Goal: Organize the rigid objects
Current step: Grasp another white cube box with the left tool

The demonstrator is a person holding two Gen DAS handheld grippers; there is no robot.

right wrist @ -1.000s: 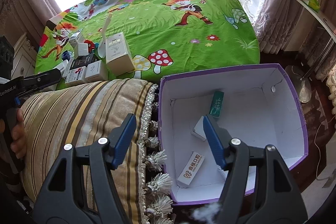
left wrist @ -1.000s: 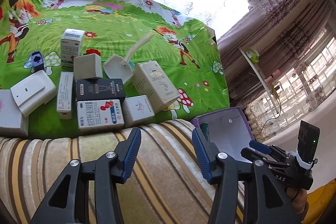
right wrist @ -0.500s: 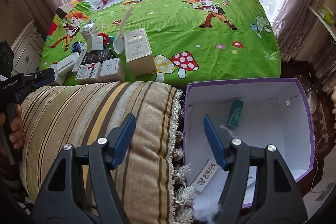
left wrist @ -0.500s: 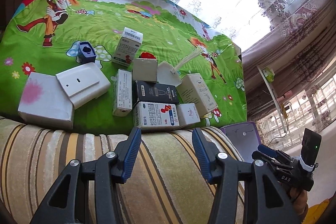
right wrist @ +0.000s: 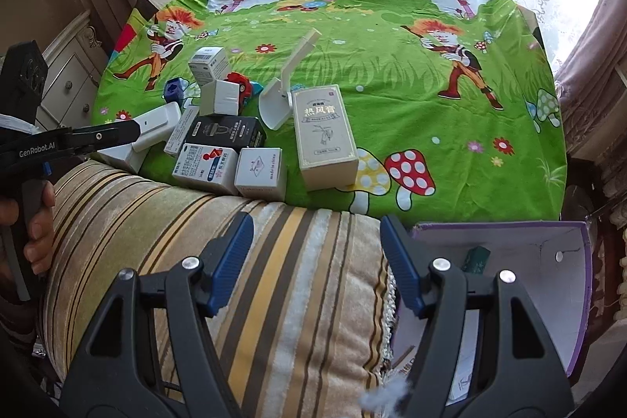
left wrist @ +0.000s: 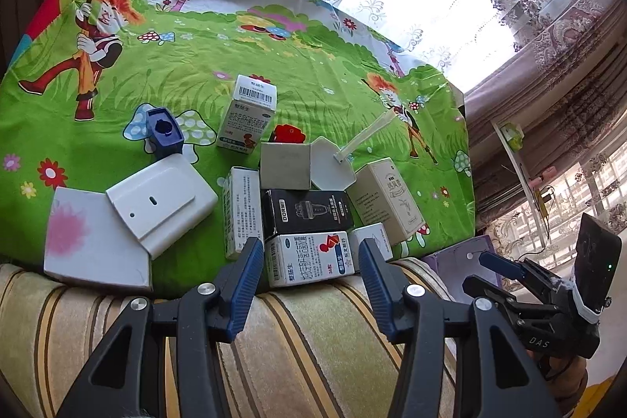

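Note:
Several small boxes lie clustered on the green cartoon cloth [left wrist: 196,65]: a black DORMI box [left wrist: 305,212], a white medicine box [left wrist: 309,257], a tall beige box [left wrist: 386,202] and a white scoop [left wrist: 333,167]. My left gripper [left wrist: 311,265] is open and empty, just short of the white medicine box. My right gripper [right wrist: 313,245] is open and empty over the striped cushion [right wrist: 219,245], below the beige box [right wrist: 325,136]. The purple box [right wrist: 548,253] at the right holds a green packet [right wrist: 476,257].
A white flat device [left wrist: 160,198] rests on a white box with a pink blot [left wrist: 90,241] at the left. A blue sharpener [left wrist: 162,132] and an upright barcode box [left wrist: 249,112] stand farther back. Curtains and a window lie behind the table.
Both grippers have swung left, away from the purple box and toward the cluster of boxes. The left gripper has come closer to the white medicine box. Both stay open.

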